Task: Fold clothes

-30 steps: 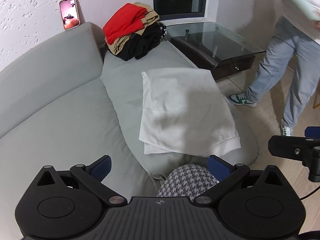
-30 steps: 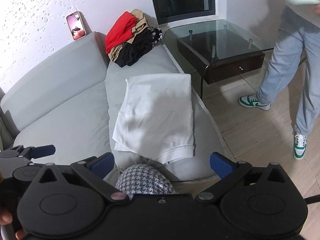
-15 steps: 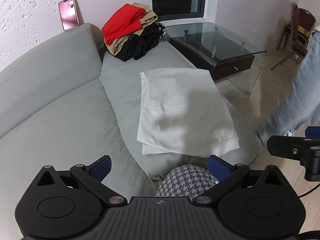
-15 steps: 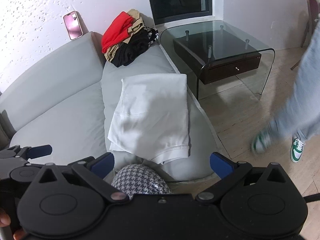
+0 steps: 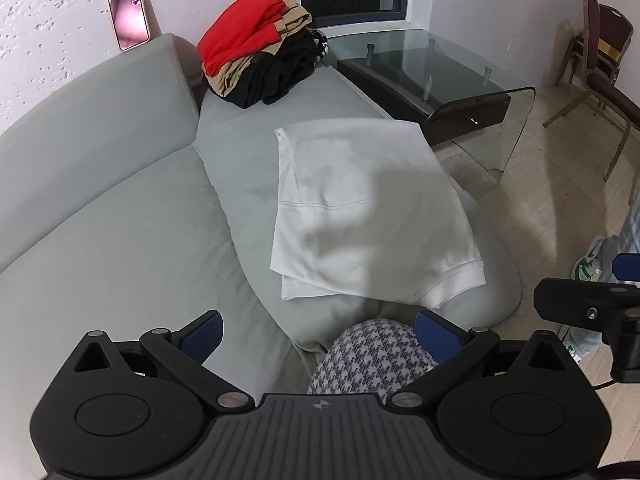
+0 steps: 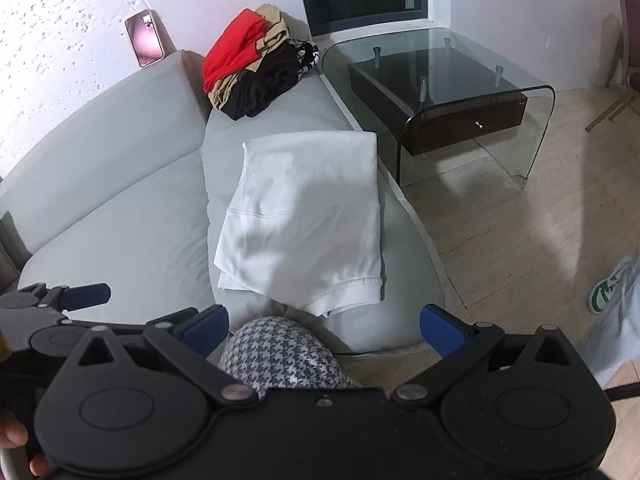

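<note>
Walking person gone; folded white garment [image 5: 372, 208] lies beyond both hand-held grippers.

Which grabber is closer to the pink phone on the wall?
Left. The left gripper hangs over the sofa seat, on the phone's side. The right gripper is out by the sofa's floor-side edge, farther from it. Both are open.

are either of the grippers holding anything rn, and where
Nothing is held. The left gripper and right gripper are both open, short of the folded white garment on the sofa.
</note>
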Available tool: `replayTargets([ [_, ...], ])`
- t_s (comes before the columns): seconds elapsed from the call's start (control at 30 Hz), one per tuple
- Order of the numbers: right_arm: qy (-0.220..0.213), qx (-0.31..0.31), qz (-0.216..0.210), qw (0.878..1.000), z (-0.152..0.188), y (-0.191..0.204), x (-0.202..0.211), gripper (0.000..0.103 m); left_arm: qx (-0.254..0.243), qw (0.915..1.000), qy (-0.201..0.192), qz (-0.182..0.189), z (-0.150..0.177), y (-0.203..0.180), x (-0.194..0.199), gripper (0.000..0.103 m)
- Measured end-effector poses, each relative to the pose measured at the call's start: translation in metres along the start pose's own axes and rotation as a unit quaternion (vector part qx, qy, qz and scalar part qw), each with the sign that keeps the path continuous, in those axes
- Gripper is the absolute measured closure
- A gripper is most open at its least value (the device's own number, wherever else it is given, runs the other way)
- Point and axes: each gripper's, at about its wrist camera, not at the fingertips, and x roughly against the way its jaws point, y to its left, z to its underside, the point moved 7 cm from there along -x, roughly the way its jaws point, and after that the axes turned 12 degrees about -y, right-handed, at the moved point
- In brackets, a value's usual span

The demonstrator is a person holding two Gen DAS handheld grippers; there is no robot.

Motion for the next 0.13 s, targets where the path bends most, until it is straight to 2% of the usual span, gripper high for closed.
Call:
replayTargets([
  [0.13,0.002,-0.006,0.001,1.000,0.0024,-0.0024,-0.0026,0.000,0.002,1.0000,-0.007,0.007,-0.0001,-0.0013,-0.0016,0.000],
])
